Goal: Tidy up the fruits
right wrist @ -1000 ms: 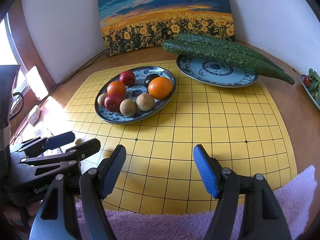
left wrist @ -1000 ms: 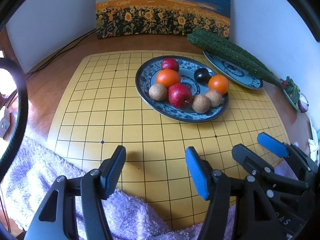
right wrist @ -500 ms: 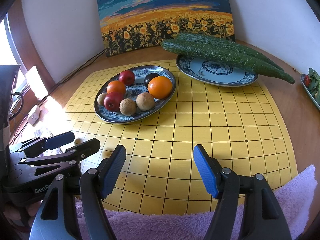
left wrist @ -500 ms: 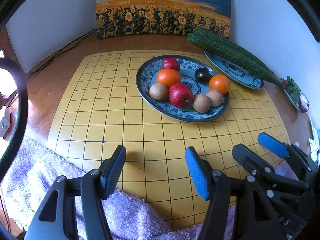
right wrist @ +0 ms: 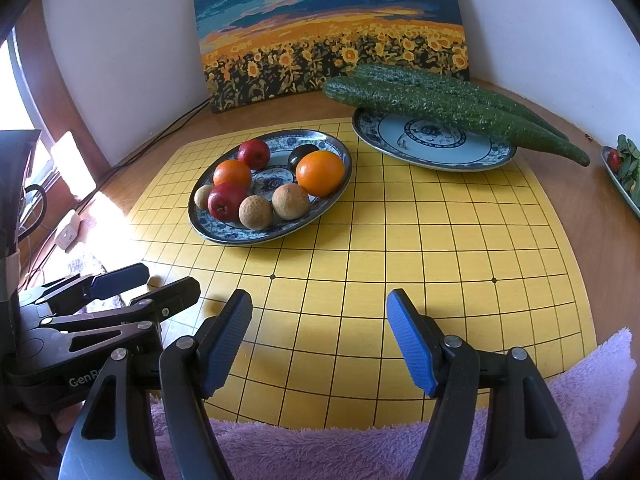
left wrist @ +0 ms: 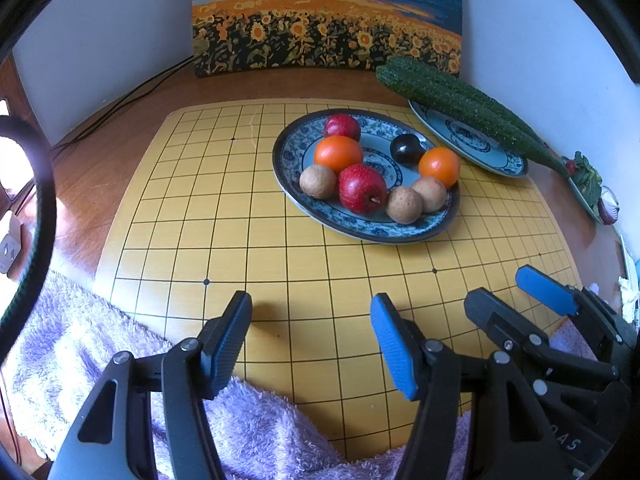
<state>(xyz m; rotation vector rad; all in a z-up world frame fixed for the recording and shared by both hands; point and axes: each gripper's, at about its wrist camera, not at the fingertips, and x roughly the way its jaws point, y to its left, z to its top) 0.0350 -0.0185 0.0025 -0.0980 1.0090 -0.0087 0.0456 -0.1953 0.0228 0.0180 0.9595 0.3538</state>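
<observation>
A blue patterned plate [left wrist: 416,230] [right wrist: 224,233] on the yellow grid board holds several fruits: two oranges [left wrist: 338,153] [right wrist: 320,172], two red apples [left wrist: 362,188] [right wrist: 226,201], brown round fruits [left wrist: 404,210] [right wrist: 290,201] and a dark plum [left wrist: 405,148]. A second plate [right wrist: 432,150] [left wrist: 472,146] at the back right carries long green cucumbers [right wrist: 452,108] [left wrist: 460,100]. My left gripper [left wrist: 310,338] is open and empty, near the board's front edge. My right gripper [right wrist: 318,340] is open and empty beside it, well short of the fruit plate.
A purple towel [left wrist: 80,352] [right wrist: 580,392] lies under the board's near edge. A sunflower painting [left wrist: 326,20] leans on the back wall. Cables [left wrist: 120,108] run at the back left. A dish of greens [left wrist: 588,180] sits at the far right.
</observation>
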